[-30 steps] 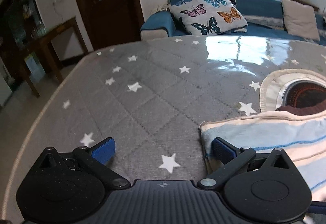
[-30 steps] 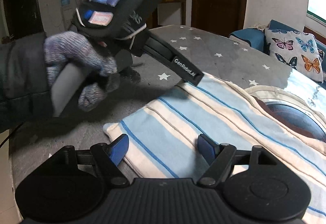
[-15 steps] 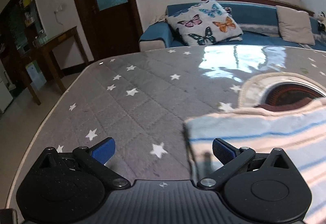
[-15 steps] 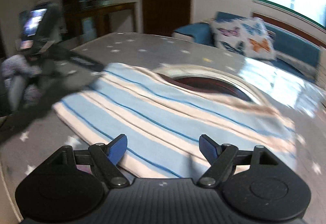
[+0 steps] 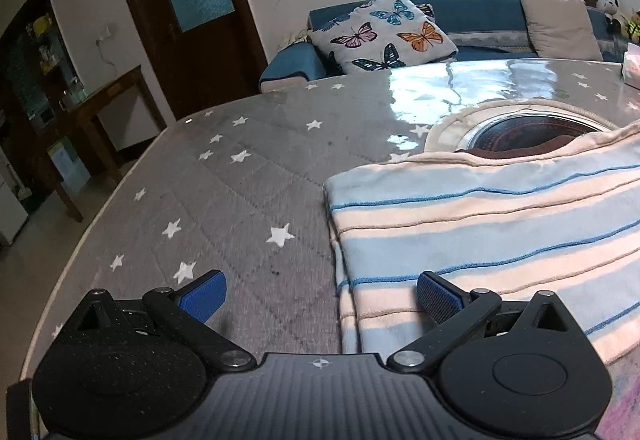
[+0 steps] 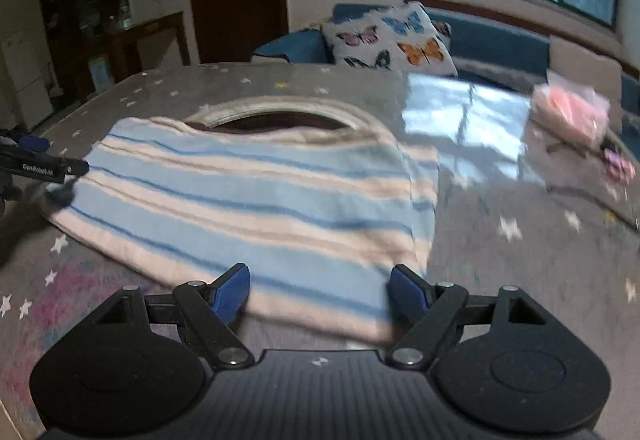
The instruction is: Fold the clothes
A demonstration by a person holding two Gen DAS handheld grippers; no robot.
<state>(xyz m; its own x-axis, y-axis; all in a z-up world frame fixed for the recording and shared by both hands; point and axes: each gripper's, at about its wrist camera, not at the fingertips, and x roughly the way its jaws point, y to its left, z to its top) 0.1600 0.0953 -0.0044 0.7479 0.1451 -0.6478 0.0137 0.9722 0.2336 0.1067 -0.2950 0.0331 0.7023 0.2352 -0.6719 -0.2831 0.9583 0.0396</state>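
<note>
While spread wide and gripping nothing, left gripper (image 5: 320,294) found astride the left short edge of the folded blue-and-cream striped knit garment (image 5: 488,228). Right gripper (image 6: 319,290), likewise wide and empty, poised over the near long edge toward the right corner. Garment lay flat on the grey star-print quilted table cover (image 5: 224,192), long axis crosswise. Judged: each gripper nearest its own end.
</note>
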